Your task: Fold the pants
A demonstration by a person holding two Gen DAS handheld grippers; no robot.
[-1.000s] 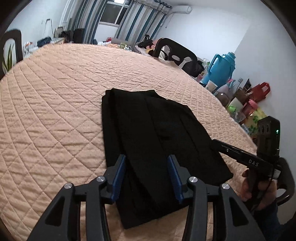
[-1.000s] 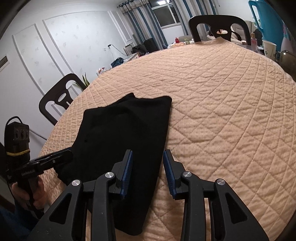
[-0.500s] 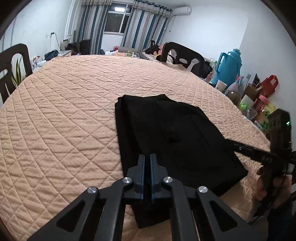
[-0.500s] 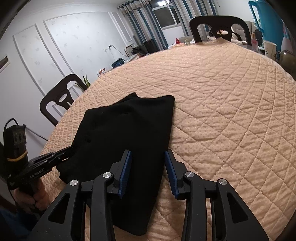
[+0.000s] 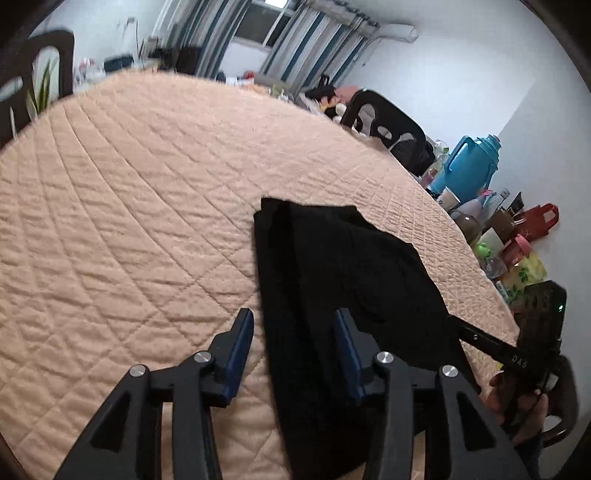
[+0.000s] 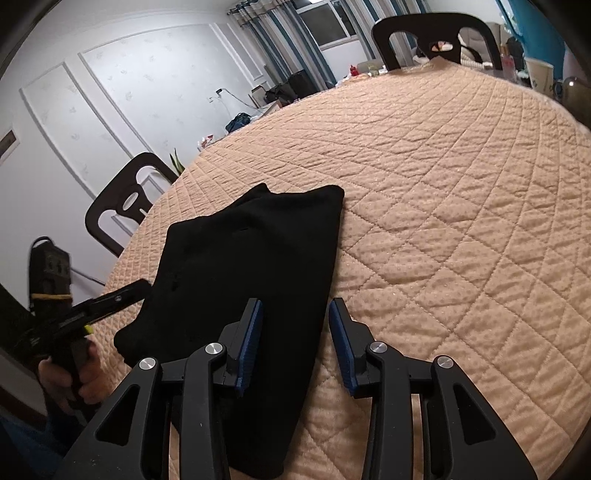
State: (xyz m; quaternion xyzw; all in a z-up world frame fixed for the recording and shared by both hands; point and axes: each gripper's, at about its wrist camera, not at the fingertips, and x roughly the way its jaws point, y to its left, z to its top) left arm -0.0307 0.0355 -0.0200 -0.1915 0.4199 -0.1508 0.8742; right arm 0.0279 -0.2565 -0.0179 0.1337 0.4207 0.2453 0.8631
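Note:
Black pants [image 5: 332, 266] lie folded into a long flat stack on a peach quilted table cover [image 5: 129, 203]. My left gripper [image 5: 293, 317] hovers over the stack's near left edge, its jaws opening, with that edge showing between the blue pads and nothing pinched. In the right wrist view the pants [image 6: 240, 251] run away from me, and my right gripper [image 6: 295, 306] stands open over their near right edge. Each view shows the other gripper beside the stack: the right one [image 5: 480, 339] and the left one [image 6: 122, 295], each held by a hand.
Dark chairs [image 5: 388, 125] [image 6: 122, 199] [image 6: 432, 33] stand around the table. A blue thermos [image 5: 469, 166], cups and bags [image 5: 517, 236] crowd the right side. A paper cup [image 6: 539, 75] sits at the far edge. The quilt [image 6: 461, 184] stretches wide beyond the pants.
My left gripper shut half a second ago and has opened again. It has also shifted left and rolled, so it now straddles the pants' left edge. The right gripper has hardly moved.

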